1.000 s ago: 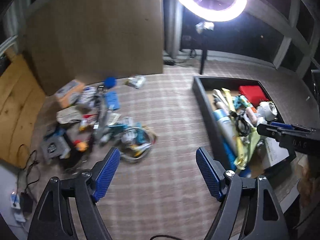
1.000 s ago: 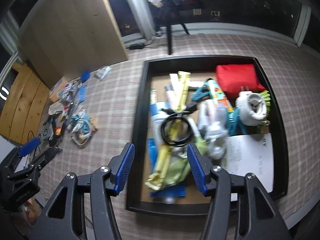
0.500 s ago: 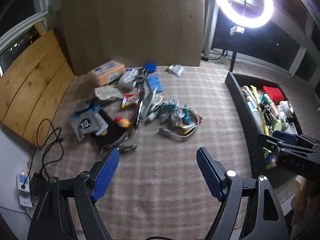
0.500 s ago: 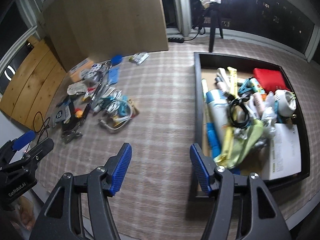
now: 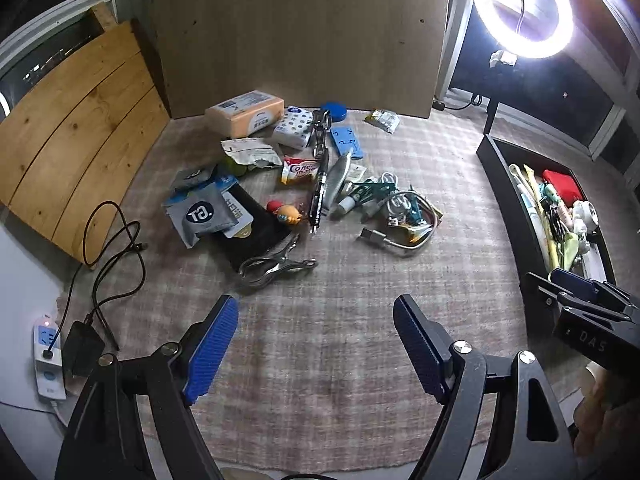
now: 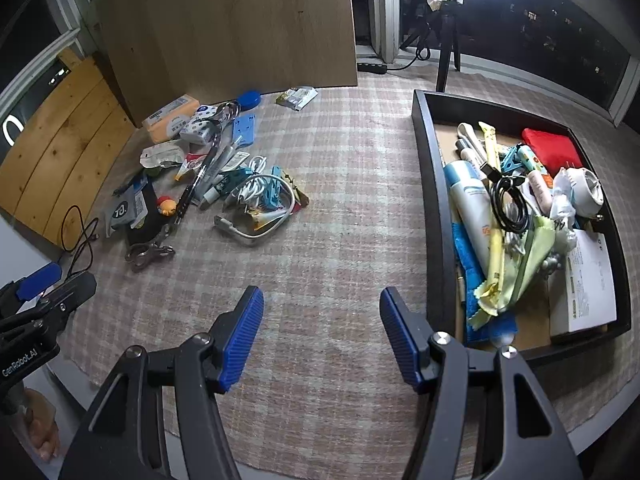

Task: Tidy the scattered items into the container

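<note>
While both grippers hang over bare rug (image 6: 352,208), neither holds anything. Left gripper (image 5: 316,340): jaws spread wide, nothing between them, blue pads over empty rug just short of the metal clip (image 5: 272,268). Right gripper (image 6: 320,332): jaws have just been opening, now wide apart, nothing between the pads; its right finger sits just beside the tray's near-left corner.

Tray (image 6: 434,216), black, lies on the rug to the right, already holding a lot: white tube (image 6: 468,196), black cable coil (image 6: 510,204), yellow-green cloth (image 6: 520,276), red pouch (image 6: 552,150), white paper (image 6: 588,280), white round thing (image 6: 588,192).

Loose pile (image 5: 304,184) sits well apart from the tray, to the left, near the wooden panel (image 5: 300,32). In it: orange box (image 5: 244,114), dotted tissue pack (image 5: 294,126), blue lid (image 5: 334,110), blue flat piece (image 5: 346,142), grey pouch (image 5: 202,214), black pouch (image 5: 256,236), small orange toy (image 5: 286,212), black pen (image 5: 318,196), white cable bundle (image 5: 400,208), USB lamp cable (image 5: 396,242). One foil packet (image 5: 382,118) lies alone, beyond the pile.

Power strip (image 5: 48,356) with adapter and cord at far left, off the rug. Ring light (image 5: 522,8) lit behind the tray.
</note>
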Demonstrator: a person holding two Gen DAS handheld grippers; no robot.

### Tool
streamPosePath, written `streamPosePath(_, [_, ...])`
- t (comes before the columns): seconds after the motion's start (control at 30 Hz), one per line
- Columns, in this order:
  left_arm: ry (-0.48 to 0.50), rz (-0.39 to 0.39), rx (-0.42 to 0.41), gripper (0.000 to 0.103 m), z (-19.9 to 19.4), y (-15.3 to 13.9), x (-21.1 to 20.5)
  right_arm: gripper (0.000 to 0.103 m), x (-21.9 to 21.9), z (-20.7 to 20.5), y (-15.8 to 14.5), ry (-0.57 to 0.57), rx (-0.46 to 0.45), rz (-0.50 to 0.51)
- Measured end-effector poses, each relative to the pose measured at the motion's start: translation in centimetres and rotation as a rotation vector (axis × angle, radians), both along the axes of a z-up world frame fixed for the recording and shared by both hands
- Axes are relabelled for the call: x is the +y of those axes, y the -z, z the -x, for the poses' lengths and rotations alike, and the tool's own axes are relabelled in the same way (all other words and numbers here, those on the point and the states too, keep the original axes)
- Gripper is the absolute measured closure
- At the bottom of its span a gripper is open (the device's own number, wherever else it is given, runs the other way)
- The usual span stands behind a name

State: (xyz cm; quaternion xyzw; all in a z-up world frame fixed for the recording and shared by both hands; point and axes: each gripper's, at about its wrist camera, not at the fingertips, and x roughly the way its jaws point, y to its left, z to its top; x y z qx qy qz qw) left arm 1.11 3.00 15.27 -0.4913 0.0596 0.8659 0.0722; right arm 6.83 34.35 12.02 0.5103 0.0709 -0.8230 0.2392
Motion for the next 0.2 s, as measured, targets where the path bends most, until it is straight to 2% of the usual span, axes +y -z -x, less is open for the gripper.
streamPosePath(0.2, [0.010,-0.003,-0.006,0.024,0.46,0.46,-1.03,0.043,-1.13,-0.74,0.30,0.009,0.009,0.003])
